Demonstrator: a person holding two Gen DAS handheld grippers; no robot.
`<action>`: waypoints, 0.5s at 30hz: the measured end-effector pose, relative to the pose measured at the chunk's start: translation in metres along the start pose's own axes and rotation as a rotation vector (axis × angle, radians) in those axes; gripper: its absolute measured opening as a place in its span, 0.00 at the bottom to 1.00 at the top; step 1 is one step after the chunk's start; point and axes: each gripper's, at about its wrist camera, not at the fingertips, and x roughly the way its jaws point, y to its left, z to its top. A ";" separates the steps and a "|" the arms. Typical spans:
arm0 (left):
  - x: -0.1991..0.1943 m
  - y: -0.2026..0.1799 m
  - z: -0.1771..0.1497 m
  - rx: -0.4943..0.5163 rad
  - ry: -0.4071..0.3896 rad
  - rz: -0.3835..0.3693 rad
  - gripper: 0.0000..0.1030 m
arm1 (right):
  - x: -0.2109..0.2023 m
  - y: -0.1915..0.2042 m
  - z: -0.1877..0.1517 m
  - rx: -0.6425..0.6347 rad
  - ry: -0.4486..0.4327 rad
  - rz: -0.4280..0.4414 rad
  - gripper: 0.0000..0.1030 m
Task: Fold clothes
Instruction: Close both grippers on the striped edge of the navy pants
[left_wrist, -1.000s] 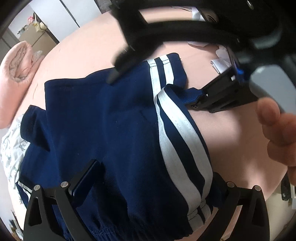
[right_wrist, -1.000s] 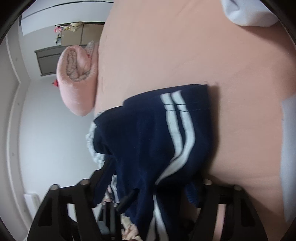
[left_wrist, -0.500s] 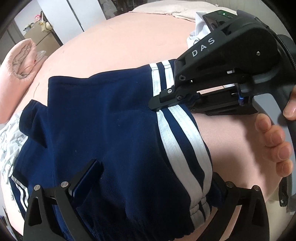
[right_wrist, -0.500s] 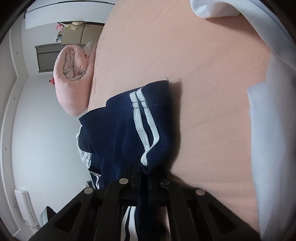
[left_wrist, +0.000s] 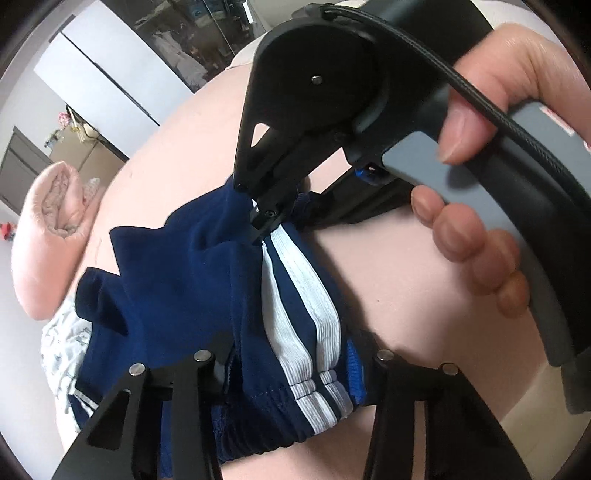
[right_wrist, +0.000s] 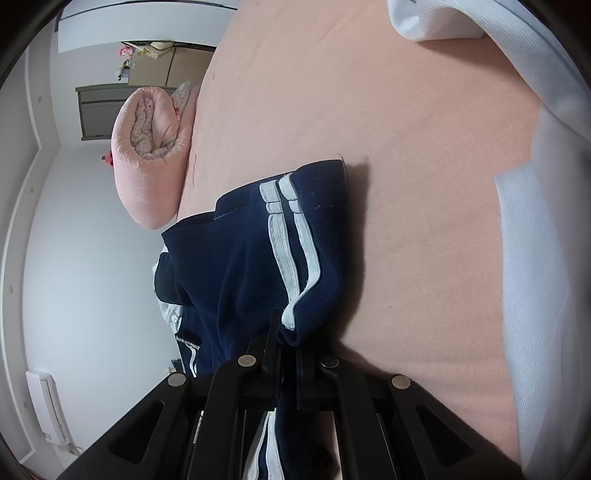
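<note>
Right wrist: pink bedsheet (right_wrist: 406, 155), rolled pink quilt (right_wrist: 147, 155), grey wall (right_wrist: 81, 266).

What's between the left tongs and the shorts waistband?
Nothing visible. The navy shorts waistband already lies between the left tongs, whose jaws have just been closing. The right tongs are shut on the far hem, clear of it.

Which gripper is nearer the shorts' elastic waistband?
Left. The left gripper straddles the waistband, its jaws having just closed in on it; the right gripper clamps the striped edge farther along.
</note>
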 end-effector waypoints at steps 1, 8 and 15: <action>0.011 0.011 0.010 -0.009 0.004 -0.022 0.40 | 0.000 0.001 0.000 -0.005 -0.003 -0.001 0.00; 0.013 0.045 0.000 -0.069 -0.039 -0.097 0.39 | 0.000 0.012 -0.006 0.005 -0.046 -0.083 0.00; 0.013 0.056 -0.001 -0.163 -0.065 -0.179 0.37 | 0.000 0.030 -0.013 -0.040 -0.093 -0.202 0.00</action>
